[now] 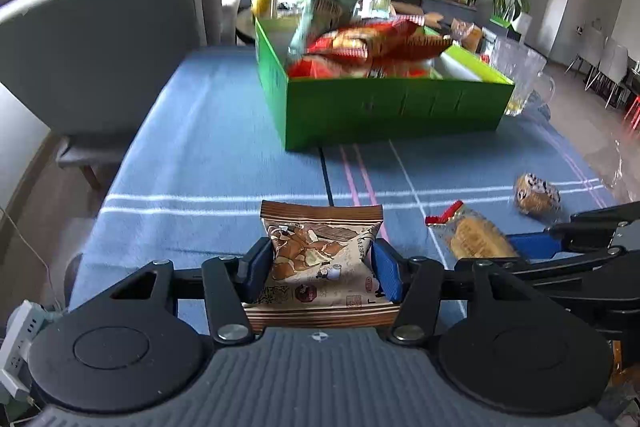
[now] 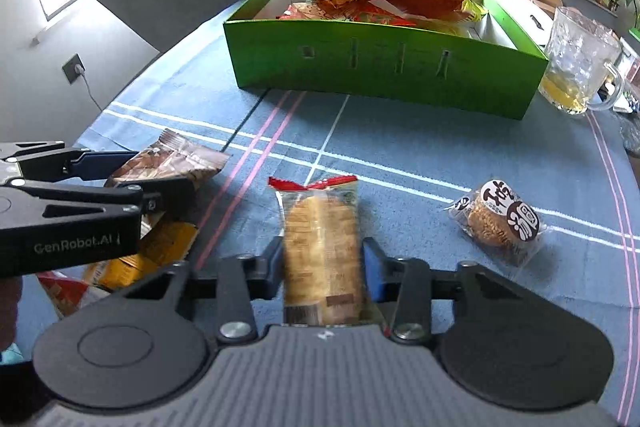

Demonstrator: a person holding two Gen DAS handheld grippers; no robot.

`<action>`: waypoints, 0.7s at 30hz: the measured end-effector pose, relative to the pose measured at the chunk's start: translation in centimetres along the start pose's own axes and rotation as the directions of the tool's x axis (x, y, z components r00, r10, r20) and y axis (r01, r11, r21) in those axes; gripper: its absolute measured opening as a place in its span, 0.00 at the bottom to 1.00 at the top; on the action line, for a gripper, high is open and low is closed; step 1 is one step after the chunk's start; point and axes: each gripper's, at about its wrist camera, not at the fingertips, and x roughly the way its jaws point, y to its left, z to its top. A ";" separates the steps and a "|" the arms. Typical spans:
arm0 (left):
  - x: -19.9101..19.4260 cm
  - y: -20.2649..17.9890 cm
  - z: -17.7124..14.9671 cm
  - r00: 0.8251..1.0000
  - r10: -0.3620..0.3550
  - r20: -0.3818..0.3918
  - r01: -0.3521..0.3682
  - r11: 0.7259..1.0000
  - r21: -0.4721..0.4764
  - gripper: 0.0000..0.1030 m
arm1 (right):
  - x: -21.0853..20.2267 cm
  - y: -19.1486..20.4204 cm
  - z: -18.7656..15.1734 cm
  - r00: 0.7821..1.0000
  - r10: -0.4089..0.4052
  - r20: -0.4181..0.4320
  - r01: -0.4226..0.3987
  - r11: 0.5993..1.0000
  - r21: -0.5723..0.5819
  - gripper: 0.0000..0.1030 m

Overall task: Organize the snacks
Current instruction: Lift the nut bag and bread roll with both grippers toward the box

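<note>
Both hands carry a snack, and the green box lies straight ahead of each, farther up the blue cloth, so the coming move looks like a forward carry and a drop over its near wall. The left gripper pinches a brown packet by its two sides; the packet's long axis runs along the fingers, toward the box, and its pads press into the wrapper. The right gripper is pressed onto a clear-wrapped biscuit, also lengthwise along the fingers, its red crimped end pointing at the box. The two grippers sit side by side, near each other, both tilted down at the cloth; neither is clearly nearer the box. The box already holds a heap of red and green bags, piled above the rim toward its left and far side. A round cake lies loose on the cloth, right of the right gripper, so that hand is nearer it. A glass mug stands just beside the box's right corner.
</note>
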 end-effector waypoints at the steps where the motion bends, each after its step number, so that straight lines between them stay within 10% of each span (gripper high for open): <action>1: -0.3 -0.1 0.1 1.000 0.001 0.009 -0.001 1.000 0.002 0.50 | -0.1 0.0 0.0 1.000 0.002 0.006 -0.002 1.000 0.007 0.82; 21: -2.1 -3.1 2.5 0.992 -0.066 0.109 0.062 0.997 0.039 0.50 | -4.0 -3.6 1.4 0.988 0.034 0.150 -0.053 0.991 0.125 0.82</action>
